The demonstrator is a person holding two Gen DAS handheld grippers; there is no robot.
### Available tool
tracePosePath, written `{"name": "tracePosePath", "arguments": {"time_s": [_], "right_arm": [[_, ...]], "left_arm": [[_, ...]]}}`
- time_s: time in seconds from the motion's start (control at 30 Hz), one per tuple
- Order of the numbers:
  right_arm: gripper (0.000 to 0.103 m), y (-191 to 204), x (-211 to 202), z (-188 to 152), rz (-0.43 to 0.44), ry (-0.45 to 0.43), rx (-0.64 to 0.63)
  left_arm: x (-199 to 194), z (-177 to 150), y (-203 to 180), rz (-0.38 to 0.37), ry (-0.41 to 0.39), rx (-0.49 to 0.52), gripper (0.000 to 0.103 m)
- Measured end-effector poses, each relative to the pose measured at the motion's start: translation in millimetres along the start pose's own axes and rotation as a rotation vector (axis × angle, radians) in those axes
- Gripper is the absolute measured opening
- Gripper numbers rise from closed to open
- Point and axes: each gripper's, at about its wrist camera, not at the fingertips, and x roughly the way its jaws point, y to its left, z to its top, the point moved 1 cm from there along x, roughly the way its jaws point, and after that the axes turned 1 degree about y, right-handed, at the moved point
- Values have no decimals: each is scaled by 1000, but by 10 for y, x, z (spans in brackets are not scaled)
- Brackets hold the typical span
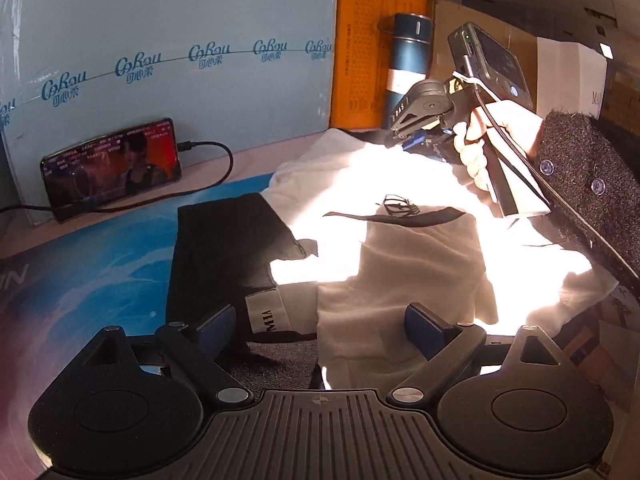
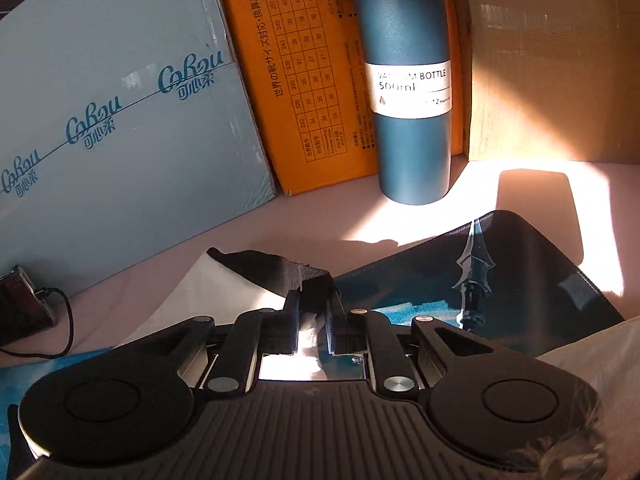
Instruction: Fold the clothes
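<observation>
**Right gripper pinching the shirt's far edge, left gripper spread above it**

We see the right gripper (image 2: 313, 322) at the bottom centre of its own view with its fingers drawn close together on a bunch of white cloth with a dark trimmed edge — a fold of the shirt (image 2: 224, 284). In the left view the same gripper (image 1: 416, 136) sits upper right, held by a hand (image 1: 486, 140) in a dark fuzzy sleeve (image 1: 580, 168), its tip down at the shirt's far edge.

The left gripper (image 1: 320, 320) fills the bottom of its view, fingers spread wide with nothing between them; its blue pads hang over the near part of the shirt (image 1: 400, 248). We cannot tell whether they touch the cloth.

The shirt lies across the centre and right of the left view, white with a black panel on its left and a small black emblem near the middle. Strong sunlight washes out much of it. A white label with dark letters shows just left of centre, low down.

Under the shirt is a blue printed mat (image 1: 100, 256). At the left, a phone (image 1: 112, 164) with a lit screen and a cable leans against a pale blue box (image 1: 160, 20). Next along the back stand an orange box (image 2: 304, 80) and a blue bottle (image 2: 408, 92) — upright, at the top centre of the right view.
</observation>
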Motion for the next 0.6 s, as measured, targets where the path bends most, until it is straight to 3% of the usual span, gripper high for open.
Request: {"name": "tracePosePath", "arguments": {"time_s": [0.03,0.1,0.17,0.27,0.37,0.53,0.57,0.6], "right_arm": [[17,-38,-71,15,-2,-7,11],[39,-97,-246,29,-19,-34,13],[53,-136,-507,-37,-6,-55,-10],[65,-198,-888,-165,59,-57,-31],[67,-176,-1103,-428,224,37,-33],[66,-7,-1198,-862,305,160,-85],[61,31,-1203,-933,310,172,-90],[46,70,-1214,-1007,314,183,-91]], "left_arm": [[-3,1,5,-4,-1,-5,94],[-10,1,21,-13,-5,-17,94],[-12,1,26,-16,-6,-21,94],[-12,0,26,-19,-8,-25,94],[-11,3,25,-21,-9,-28,94],[-18,1,52,-34,-16,-46,94],[-20,1,58,-37,-18,-50,94],[-21,1,64,-40,-19,-53,94]]}}
